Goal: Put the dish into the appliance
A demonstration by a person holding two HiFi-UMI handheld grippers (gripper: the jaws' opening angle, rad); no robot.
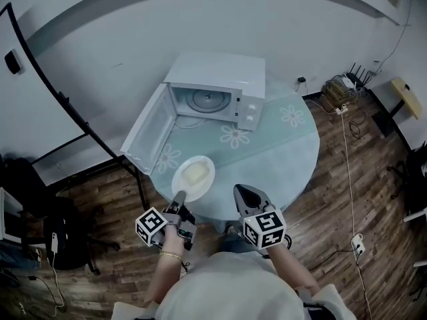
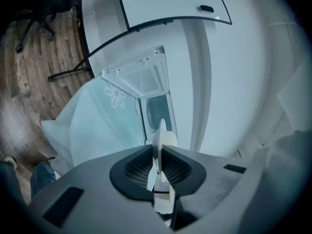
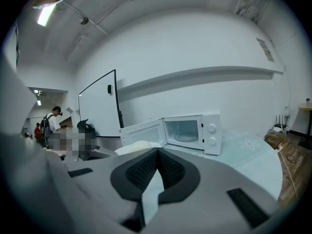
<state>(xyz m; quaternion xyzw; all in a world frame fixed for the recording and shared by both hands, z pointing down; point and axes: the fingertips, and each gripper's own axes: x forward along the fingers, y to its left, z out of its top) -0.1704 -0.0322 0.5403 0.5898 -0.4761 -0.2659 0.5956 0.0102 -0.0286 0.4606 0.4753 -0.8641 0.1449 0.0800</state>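
Standing behind the person, I lose the near edge of the table [image 1: 297, 149] under their shoulders and arms, and the tips of the left gripper [image 1: 179, 196] vanish under the rim of the dish [image 1: 193, 173]. At the far left, a whiteboard [image 1: 33, 105] on a black frame and a dark chair [image 1: 65, 235] crowd that side of the floor. The microwave door [image 1: 148, 131] hangs wide open toward them, past the edge of the tabletop. The left gripper's fingers are nearly together and clamped on the near rim of the dish. They hold the white plate out over the near left part of the table, just in front of the door's lower corner and well short of the oven. There is a pale patch in the middle of the dish, but I cannot tell what it is. In the left gripper view the plate shows edge-on, so its contents are hidden there. Between the dish and the microwave [image 1: 217, 72] the flowered cloth is bare. The cavity holds only its glass turntable [image 1: 208, 101]. The right gripper [image 1: 241, 192] hovers near the table's front edge, beside the dish but apart from it. Its fingers are pressed together on nothing. To the right the cloth is bare, and beyond it a clutter of cables [image 1: 340, 91] lies on the wooden floor.
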